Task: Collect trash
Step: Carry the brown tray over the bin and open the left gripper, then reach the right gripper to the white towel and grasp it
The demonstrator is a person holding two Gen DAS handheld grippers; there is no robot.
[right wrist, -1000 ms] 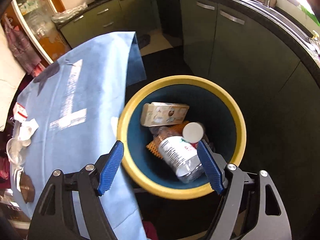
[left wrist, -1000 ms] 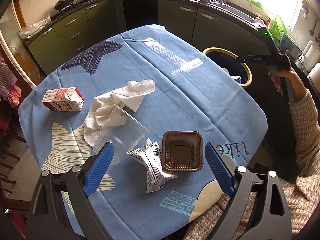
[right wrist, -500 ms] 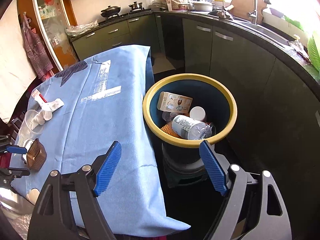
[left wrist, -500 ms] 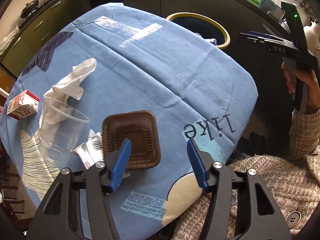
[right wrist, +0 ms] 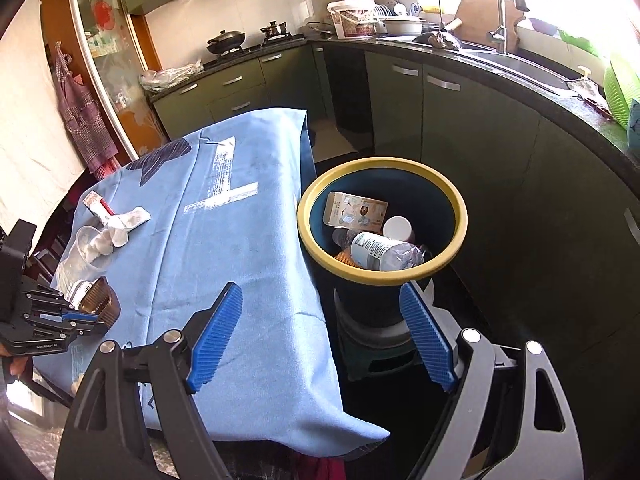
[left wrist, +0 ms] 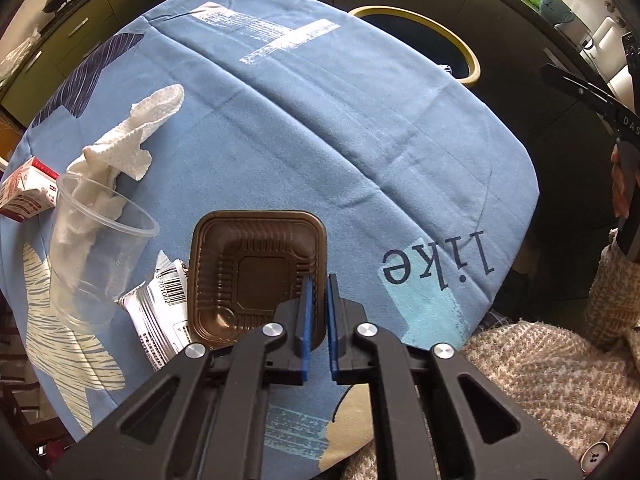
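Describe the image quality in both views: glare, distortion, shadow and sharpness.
Left wrist view: strong fisheye bending curves the blue patterned tablecloth; even light, the square brown plastic tray sharp; corners vignetted black. Right wrist view: the window at top right is blown out white, glare on the steel sink; the floor around the yellow-rimmed dark bin is in deep shadow; the open right hand-held gripper is sharp.

blue tablecloth, wok, faucet, apron

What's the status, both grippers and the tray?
Left gripper shut on brown tray rim. Right gripper open, empty, facing the bin. Wrapper under the tray's left edge.
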